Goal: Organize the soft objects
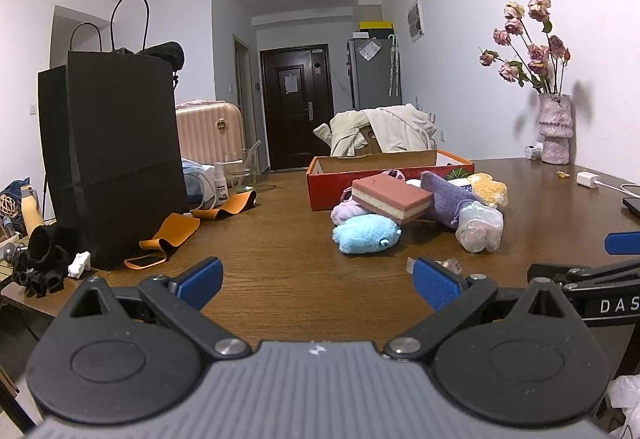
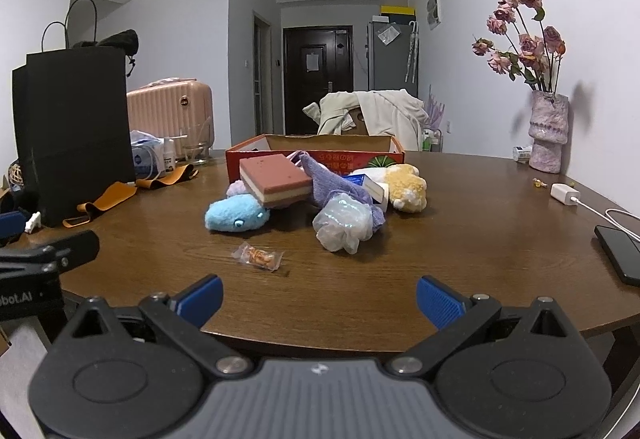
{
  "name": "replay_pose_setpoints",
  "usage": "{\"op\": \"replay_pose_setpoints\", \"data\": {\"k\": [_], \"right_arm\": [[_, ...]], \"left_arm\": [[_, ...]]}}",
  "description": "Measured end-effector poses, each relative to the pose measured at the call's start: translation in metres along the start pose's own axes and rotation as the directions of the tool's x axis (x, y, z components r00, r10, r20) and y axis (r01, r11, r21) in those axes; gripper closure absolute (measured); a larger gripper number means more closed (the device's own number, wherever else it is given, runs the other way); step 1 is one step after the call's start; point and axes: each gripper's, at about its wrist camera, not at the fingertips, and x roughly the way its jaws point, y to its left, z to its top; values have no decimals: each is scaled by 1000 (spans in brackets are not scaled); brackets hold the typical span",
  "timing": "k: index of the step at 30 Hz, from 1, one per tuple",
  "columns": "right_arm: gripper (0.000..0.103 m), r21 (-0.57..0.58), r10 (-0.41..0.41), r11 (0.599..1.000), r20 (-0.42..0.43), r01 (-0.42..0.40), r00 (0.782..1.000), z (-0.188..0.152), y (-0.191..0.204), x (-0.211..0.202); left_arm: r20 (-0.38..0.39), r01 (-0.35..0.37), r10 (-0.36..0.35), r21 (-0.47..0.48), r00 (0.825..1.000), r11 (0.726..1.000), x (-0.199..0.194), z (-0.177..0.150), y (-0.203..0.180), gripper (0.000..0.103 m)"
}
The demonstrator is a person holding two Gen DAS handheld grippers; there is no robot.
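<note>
Before the box point(image 2: 314, 153), soft pile untouched; both fingers spread, empty. I'd pinch the blue plush point(image 2: 236, 217) first, gently.

A blue plush toy point(image 2: 236, 218) lies before a red box point(image 2: 256, 153); a pink sponge point(image 2: 276, 181) leans over it, beside a purple pouch point(image 2: 332, 181), a clear bag point(image 2: 344, 225) and a yellow plush point(image 2: 406, 187).

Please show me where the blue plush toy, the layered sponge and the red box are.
blue plush toy point(image 2: 236, 217), right wrist view, middle of its body.
layered sponge point(image 2: 276, 175), right wrist view, its pink top.
red box point(image 1: 328, 191), left wrist view, its front wall.
</note>
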Motion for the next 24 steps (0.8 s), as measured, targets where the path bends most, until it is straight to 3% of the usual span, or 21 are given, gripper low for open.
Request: {"op": "replay_pose_setpoints", "data": {"k": [24], "right_arm": [[0, 2, -7, 1000, 24, 7, 1000, 0, 0, -4]], "left_arm": [[-5, -2, 2, 2, 1000, 1000, 1, -2, 1, 0]]}}
